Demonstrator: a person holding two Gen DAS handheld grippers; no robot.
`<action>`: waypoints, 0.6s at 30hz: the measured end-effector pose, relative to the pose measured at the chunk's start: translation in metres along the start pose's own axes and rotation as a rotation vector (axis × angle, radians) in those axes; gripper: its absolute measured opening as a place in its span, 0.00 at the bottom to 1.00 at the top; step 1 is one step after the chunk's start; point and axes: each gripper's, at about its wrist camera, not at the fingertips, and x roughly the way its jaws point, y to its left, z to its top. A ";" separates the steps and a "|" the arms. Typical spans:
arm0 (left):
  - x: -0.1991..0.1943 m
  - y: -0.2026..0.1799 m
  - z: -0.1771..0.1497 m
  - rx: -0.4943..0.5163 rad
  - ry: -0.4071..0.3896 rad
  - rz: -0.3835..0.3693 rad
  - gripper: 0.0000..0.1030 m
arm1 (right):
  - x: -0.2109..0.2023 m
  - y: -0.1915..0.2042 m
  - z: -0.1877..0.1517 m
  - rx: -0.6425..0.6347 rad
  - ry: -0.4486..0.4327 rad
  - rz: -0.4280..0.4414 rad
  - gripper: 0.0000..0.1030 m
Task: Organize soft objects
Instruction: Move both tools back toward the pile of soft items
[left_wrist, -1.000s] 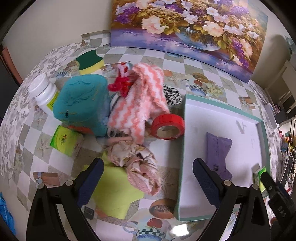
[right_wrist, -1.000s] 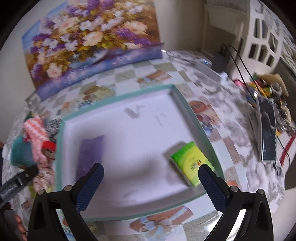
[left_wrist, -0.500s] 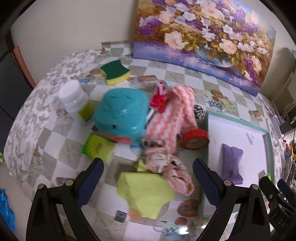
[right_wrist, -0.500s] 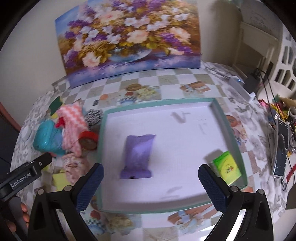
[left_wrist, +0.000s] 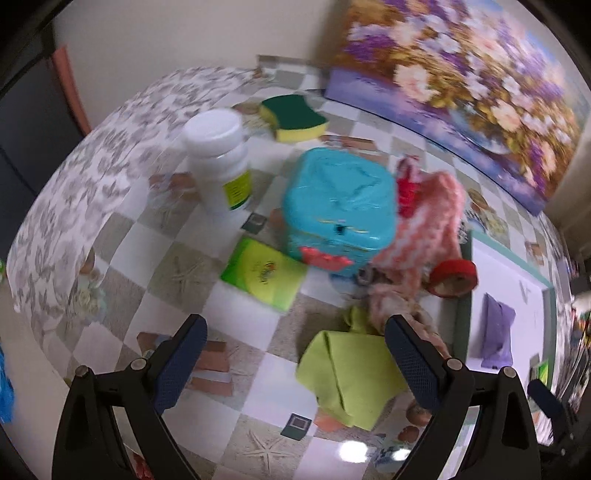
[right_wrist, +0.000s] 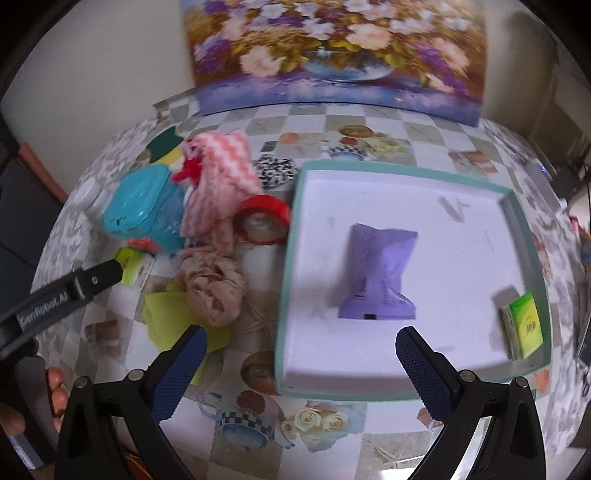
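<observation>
While the left gripper and right gripper hover with fingers spread and empty, the green tissue pack lies flat on the worktop, probably light, squashy, best pinched across its short sides.

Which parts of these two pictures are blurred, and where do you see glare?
Left wrist view: motion blur smears the white bottle and teal box; glare shines on the tablecloth near the bottom. Right wrist view: mild blur at the tray left rim; purple packet fairly sharp.
</observation>
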 end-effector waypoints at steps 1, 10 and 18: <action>0.002 0.003 0.000 -0.012 0.004 -0.004 0.94 | 0.001 0.003 0.000 -0.007 0.001 0.006 1.00; 0.026 -0.002 -0.007 -0.001 0.085 -0.029 0.94 | 0.018 0.014 0.004 -0.028 0.028 0.051 1.00; 0.036 0.004 -0.007 -0.016 0.102 0.022 0.94 | 0.030 0.026 0.009 -0.054 0.023 0.081 0.90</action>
